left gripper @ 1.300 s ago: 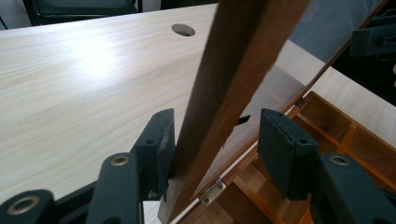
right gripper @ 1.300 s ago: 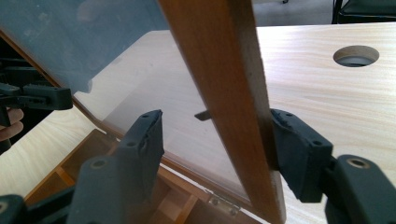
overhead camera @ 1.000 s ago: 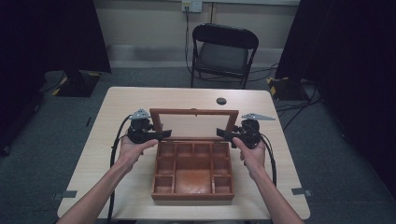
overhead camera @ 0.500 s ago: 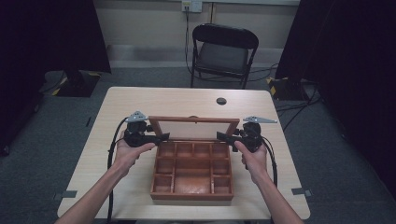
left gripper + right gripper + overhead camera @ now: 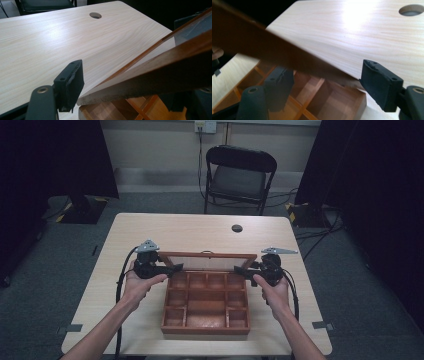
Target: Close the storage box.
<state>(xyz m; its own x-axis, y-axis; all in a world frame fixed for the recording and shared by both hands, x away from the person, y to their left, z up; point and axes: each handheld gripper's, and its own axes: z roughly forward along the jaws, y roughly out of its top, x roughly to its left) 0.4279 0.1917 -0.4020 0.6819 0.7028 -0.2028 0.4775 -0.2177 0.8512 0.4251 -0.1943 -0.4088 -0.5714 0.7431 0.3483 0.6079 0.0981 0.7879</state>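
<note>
Now the bench (image 5: 150, 227) carries the wooden box (image 5: 206, 304) at centre, its glass lid (image 5: 207, 261) tilted up at twelve o'clock. Left gripper (image 5: 172, 268) at nine o'clock has just been opening, lid edge between its jaws, untouched. Right gripper (image 5: 241, 269) at three o'clock likewise, jaws apart around the lid.

Dim room, glare on table (image 5: 362, 15), blurred lid (image 5: 262, 47)
</note>
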